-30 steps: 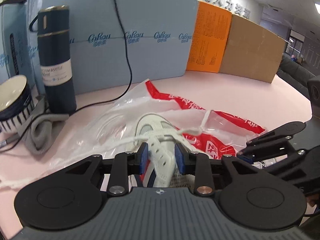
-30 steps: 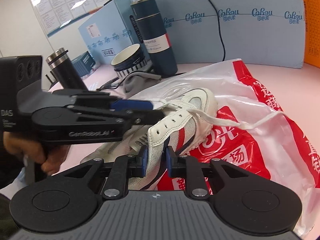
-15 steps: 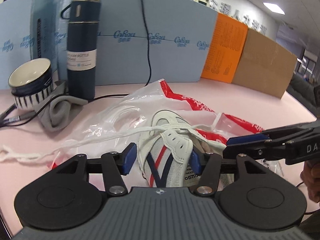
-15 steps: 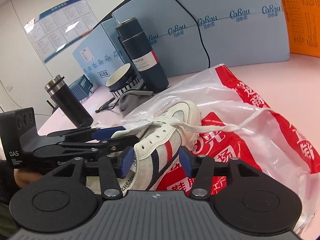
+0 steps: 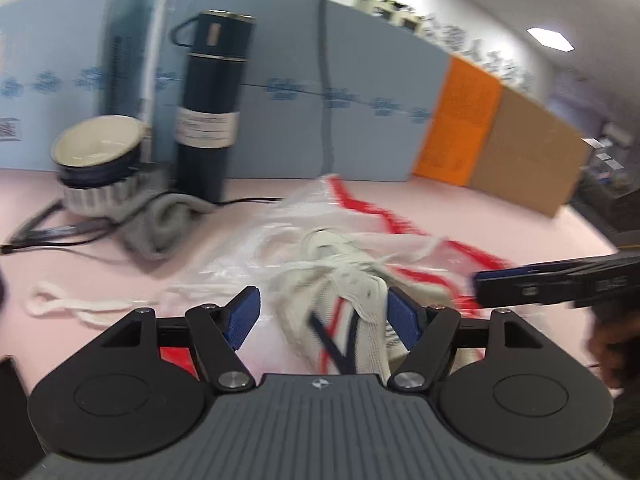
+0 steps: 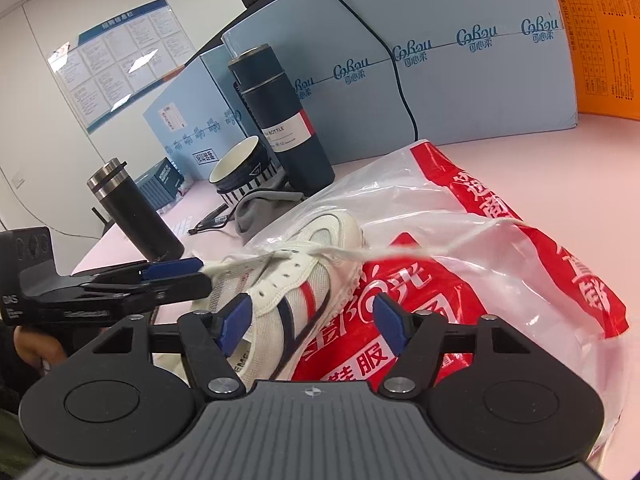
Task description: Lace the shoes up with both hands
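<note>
Shoe [image 6: 296, 280] sits btwn both tongs, L [image 5: 324, 316] & R [image 6: 312, 320] spread wide, pads off its sides.

Right claw [image 6: 314, 322] gapes wide around the shoe [image 6: 298, 280] on the bag [image 6: 500, 248].

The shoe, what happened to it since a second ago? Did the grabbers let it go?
Yes. Both grippers opened: the left gripper and the right gripper were closed on the shoe and now stand wide open around it, fingers apart. Both also pulled back a little. The shoe stayed on the plastic bag, its lace loose, and the bottle and bowl kept their places.
</note>
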The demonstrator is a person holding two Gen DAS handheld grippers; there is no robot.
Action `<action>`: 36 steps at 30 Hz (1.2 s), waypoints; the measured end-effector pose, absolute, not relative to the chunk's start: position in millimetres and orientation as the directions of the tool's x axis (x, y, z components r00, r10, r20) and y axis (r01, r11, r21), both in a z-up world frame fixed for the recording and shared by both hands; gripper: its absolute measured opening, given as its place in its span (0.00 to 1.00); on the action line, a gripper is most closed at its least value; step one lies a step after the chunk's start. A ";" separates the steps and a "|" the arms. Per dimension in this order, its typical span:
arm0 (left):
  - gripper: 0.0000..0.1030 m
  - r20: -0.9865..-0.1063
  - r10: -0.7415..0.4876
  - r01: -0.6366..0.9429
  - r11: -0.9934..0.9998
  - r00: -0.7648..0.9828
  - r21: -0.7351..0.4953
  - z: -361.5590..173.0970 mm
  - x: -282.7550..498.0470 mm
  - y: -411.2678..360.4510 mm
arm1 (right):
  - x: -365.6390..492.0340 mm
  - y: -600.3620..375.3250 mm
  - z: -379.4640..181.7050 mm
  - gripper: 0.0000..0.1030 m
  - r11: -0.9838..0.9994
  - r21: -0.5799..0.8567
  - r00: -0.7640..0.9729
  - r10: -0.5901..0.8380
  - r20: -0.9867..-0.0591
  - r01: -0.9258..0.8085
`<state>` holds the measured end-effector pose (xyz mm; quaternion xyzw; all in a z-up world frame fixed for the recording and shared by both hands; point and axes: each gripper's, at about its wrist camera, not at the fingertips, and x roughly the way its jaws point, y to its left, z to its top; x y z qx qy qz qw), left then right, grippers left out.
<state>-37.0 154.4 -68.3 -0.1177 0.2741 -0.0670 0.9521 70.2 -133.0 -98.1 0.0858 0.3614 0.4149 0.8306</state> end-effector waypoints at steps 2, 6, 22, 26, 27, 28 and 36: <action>0.73 -0.502 -0.222 0.095 0.960 0.836 -0.265 -66.2 -36.7 148.6 | 70.8 -133.8 -99.2 0.64 0.644 0.448 0.395 0.750 -0.531 -0.619; 0.76 -0.496 -0.236 0.113 0.958 0.836 -0.265 -65.9 -34.3 138.0 | 67.9 -139.9 -96.0 0.65 0.656 0.435 0.417 0.741 -0.527 -0.616; 0.79 -0.510 -0.183 0.075 0.971 0.840 -0.226 -73.5 -33.5 114.6 | 42.2 -266.3 -103.2 0.64 0.931 0.287 0.660 0.362 -0.659 -0.225; 0.79 -0.523 -0.168 0.066 0.976 0.836 -0.208 -74.0 -34.3 110.9 | 42.4 -278.1 -104.8 0.64 0.965 0.225 0.687 0.255 -0.681 -0.135; 0.79 -0.522 -0.163 0.065 0.978 0.837 -0.200 -73.2 -35.5 110.4 | 39.3 -276.6 -104.2 0.64 0.971 0.183 0.683 0.238 -0.690 -0.154; 0.80 -0.521 -0.158 0.065 0.979 0.839 -0.192 -72.4 -36.8 110.0 | 34.6 -272.0 -103.3 0.63 0.971 0.138 0.676 0.236 -0.698 -0.196; 0.80 -0.528 -0.148 0.045 0.978 0.836 -0.204 -76.1 -37.3 109.6 | 10.0 -237.8 -115.8 0.36 0.895 0.012 0.573 0.295 -0.765 -0.446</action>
